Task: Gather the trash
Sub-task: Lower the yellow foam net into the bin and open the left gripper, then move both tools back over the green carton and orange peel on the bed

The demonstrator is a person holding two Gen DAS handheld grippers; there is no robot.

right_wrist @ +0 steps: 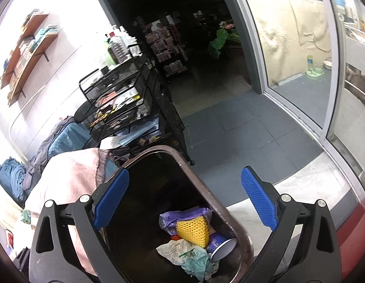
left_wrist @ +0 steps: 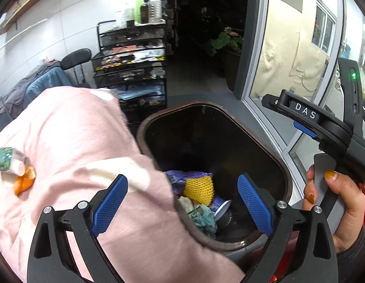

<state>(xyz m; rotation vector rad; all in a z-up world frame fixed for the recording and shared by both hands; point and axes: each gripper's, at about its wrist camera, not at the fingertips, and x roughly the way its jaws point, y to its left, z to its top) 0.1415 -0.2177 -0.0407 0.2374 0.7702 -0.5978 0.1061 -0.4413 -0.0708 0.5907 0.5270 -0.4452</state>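
Where blanket (left_wrist: 71, 141) drapes, bin (left_wrist: 144, 127) rim hidden.

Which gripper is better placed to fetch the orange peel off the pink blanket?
Left, probably: the orange peel on the pink blanket lies just beside the open left gripper; the right wrist view doesn't show it.

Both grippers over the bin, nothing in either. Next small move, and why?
Probably swing the left gripper left to the orange peel on the pink blanket. Its jaws stand open and empty above the bin, which already holds the yellow foam net; peel and a small packet remain outside.
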